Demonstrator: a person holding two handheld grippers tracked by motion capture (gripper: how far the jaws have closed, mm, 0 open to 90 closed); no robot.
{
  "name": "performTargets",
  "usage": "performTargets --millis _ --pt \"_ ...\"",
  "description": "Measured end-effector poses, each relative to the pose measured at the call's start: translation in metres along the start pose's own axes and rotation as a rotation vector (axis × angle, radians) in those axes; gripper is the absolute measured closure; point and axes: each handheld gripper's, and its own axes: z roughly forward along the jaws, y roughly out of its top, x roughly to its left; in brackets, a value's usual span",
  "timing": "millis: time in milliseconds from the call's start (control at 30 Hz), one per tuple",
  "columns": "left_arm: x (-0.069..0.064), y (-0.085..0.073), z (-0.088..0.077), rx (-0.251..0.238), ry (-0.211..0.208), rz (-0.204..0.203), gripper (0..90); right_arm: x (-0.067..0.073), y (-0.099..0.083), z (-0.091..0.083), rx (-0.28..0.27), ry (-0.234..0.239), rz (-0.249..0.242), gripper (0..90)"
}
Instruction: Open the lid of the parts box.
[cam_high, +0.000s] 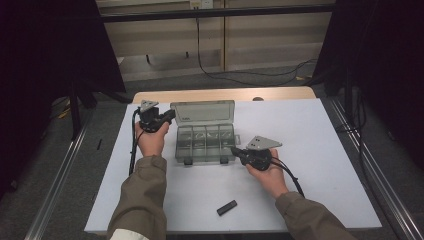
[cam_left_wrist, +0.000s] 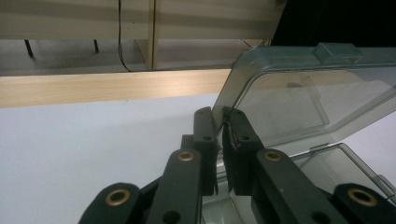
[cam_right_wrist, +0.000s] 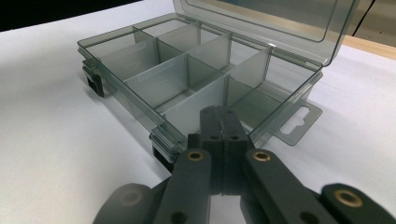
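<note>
With our left gripper (cam_left_wrist: 219, 135) pinching the box's lid (cam_left_wrist: 299, 93) edge and the right gripper (cam_right_wrist: 219, 126) closed empty against the box (cam_right_wrist: 140, 74), we swing the lid slowly, bracing firmly.

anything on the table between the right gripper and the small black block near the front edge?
Nothing: high view shows bare white tabletop between right gripper and black block.
</note>
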Motion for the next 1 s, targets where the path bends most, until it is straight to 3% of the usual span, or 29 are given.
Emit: performTargets --millis 1000 --pt "0.004 0.005 0.013 -0.007 0.016 -0.008 85.8 -0.001 -0.001 0.000 -0.006 0.003 0.008 90.0"
